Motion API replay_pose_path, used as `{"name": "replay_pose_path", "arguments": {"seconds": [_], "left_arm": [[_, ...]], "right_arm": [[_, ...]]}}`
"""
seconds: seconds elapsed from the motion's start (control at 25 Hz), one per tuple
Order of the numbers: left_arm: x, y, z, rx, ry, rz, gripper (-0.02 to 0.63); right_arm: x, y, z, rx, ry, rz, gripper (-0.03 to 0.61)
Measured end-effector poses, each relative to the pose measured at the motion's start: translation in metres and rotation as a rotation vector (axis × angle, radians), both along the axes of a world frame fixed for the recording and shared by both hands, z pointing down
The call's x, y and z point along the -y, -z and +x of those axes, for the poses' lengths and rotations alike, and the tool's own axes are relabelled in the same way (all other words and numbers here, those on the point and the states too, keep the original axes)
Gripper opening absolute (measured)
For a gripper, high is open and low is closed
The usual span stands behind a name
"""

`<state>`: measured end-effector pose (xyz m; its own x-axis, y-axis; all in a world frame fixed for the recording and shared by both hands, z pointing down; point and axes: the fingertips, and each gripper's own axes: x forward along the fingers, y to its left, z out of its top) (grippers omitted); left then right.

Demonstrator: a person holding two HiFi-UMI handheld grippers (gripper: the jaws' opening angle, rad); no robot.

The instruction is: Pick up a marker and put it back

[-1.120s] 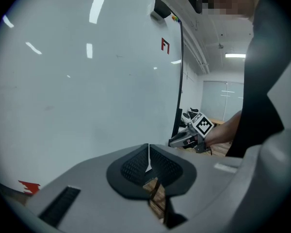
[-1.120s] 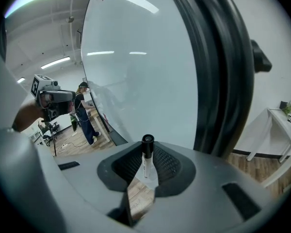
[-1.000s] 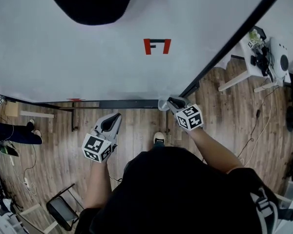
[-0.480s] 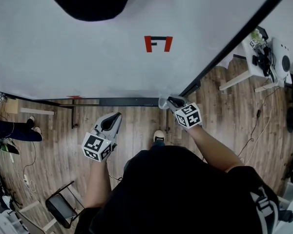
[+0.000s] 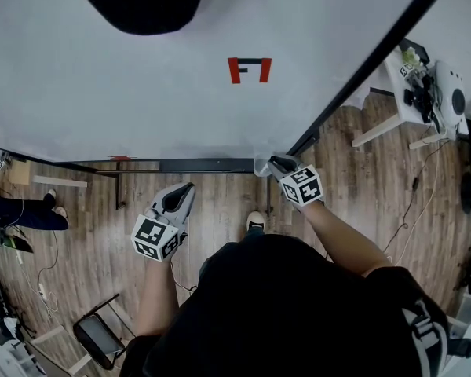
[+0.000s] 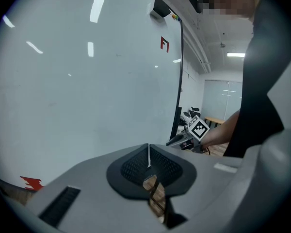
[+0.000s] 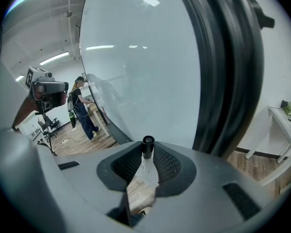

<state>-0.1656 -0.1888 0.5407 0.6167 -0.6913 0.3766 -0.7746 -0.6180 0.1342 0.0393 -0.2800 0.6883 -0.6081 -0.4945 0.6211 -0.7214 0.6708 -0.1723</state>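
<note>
Marker (image 7: 146,157), white-bodied with a black cap, stands clamped between the jaws of the right gripper (image 5: 274,164), cap end pointing away from the camera on that gripper. In the head view this gripper sits at about 1 o'clock from the person's body, right at the dark ledge (image 5: 196,166) along the bottom edge of the whiteboard (image 5: 141,100). The left gripper (image 5: 186,190) hangs at about 11 o'clock over the wooden floor (image 5: 220,210), short of the ledge; its jaws are pressed together with nothing between them. A red-and-black mark (image 5: 250,70) shows on the board at 12 o'clock. At 2 o'clock, beyond the board's dark frame, is a small white table (image 5: 404,100) with clutter on it. Another person's legs (image 5: 20,212) show at 9 o'clock.
</note>
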Motion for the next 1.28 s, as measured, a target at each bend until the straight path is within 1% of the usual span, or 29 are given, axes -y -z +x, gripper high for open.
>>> {"name": "replay_pose_path", "arguments": {"seconds": [0.2,0.36,0.6,0.96,1.28], "left_arm": [[0.003,0.003,0.007,-0.006,-0.02,0.018,0.017],[0.005,0.007,0.017,-0.012,-0.042,0.027,0.017],[0.008,0.015,0.03,-0.01,-0.076,0.045,0.017],[0.016,0.026,0.048,-0.011,-0.119,0.071,0.017],[0.018,0.03,0.061,-0.008,-0.147,0.081,0.017]], "right_arm": [[0.001,0.008,0.014,-0.008,-0.025,0.014,0.081],[0.004,0.022,0.028,-0.006,-0.06,0.043,0.088],[-0.002,0.049,0.046,0.034,-0.101,0.079,0.091],[-0.016,0.092,0.06,0.093,-0.116,0.136,0.091],[-0.025,0.1,0.073,0.094,-0.126,0.163,0.083]]}}
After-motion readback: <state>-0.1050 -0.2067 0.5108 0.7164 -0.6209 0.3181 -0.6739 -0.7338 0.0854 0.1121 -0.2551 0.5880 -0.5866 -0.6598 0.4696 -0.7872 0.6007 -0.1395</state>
